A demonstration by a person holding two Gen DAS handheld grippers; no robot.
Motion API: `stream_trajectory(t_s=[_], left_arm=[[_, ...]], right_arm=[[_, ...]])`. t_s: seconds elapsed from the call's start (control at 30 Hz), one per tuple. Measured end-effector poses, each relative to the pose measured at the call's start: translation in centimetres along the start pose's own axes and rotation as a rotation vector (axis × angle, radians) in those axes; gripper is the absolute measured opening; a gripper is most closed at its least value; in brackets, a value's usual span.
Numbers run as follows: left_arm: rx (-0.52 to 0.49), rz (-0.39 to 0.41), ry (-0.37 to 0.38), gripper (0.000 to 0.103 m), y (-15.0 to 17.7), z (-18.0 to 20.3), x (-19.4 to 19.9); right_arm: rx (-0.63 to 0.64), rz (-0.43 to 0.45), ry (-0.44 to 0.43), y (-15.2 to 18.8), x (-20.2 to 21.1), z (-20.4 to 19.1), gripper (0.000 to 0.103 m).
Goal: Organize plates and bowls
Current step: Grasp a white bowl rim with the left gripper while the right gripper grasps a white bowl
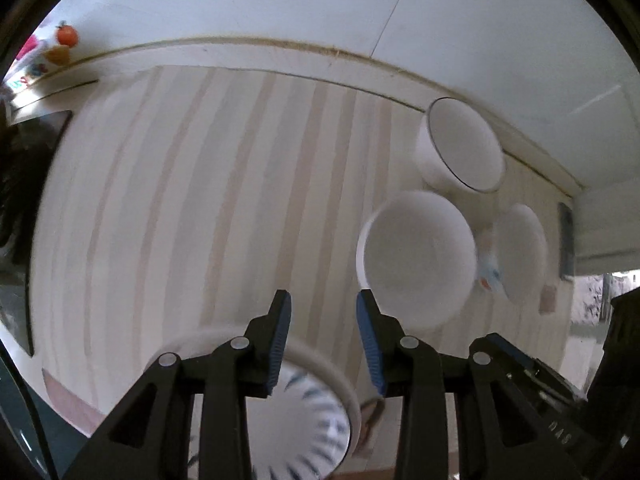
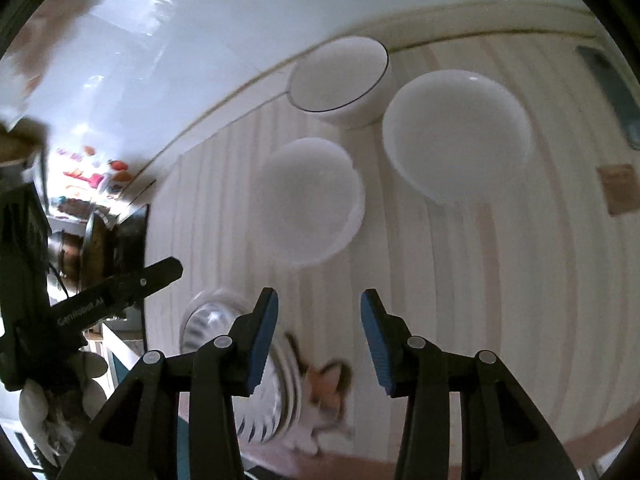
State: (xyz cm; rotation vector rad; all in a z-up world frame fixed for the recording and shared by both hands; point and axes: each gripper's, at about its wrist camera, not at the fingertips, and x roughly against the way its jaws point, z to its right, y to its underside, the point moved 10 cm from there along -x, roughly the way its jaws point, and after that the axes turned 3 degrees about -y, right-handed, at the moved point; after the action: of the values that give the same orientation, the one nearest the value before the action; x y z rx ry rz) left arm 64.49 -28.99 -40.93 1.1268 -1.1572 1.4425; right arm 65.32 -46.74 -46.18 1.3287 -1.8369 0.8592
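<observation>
On a striped tablecloth stand a dark-rimmed white bowl, a plain white bowl and a wider white bowl. A striped bowl sits under my left gripper, which is open and empty above it. In the right wrist view my right gripper is open and empty, short of the plain bowl. The wide bowl and dark-rimmed bowl lie beyond. The striped bowl is at its left, by a cat-patterned dish.
A white wall borders the table's far edge. Toys and clutter sit past the table's left end. A dark phone-like object and a brown card lie at the right. The left gripper's body shows at the left.
</observation>
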Motion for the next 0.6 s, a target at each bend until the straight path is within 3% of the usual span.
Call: stream_trajectory(t_s=[0.3,0.5,0.6], left_arm=[[-0.101,-0.101,0.028,0.031,-2.1,3.1,-5.5],[-0.175,-0.065,0.050,0.031,-1.7,4.5,-5.0],[-0.184,-0.056,0.035,0.030,-1.2,4.5,-4.8]], right_arm=[[-0.009,-0.049,0.022,-4.8,-5.8,1.9,0.045],[0.007,-0.035,0.099,-5.8,-7.4,2.7,0.022],[0.008,-0.030,0.111,-6.0,-7.6,2.9,0.017]])
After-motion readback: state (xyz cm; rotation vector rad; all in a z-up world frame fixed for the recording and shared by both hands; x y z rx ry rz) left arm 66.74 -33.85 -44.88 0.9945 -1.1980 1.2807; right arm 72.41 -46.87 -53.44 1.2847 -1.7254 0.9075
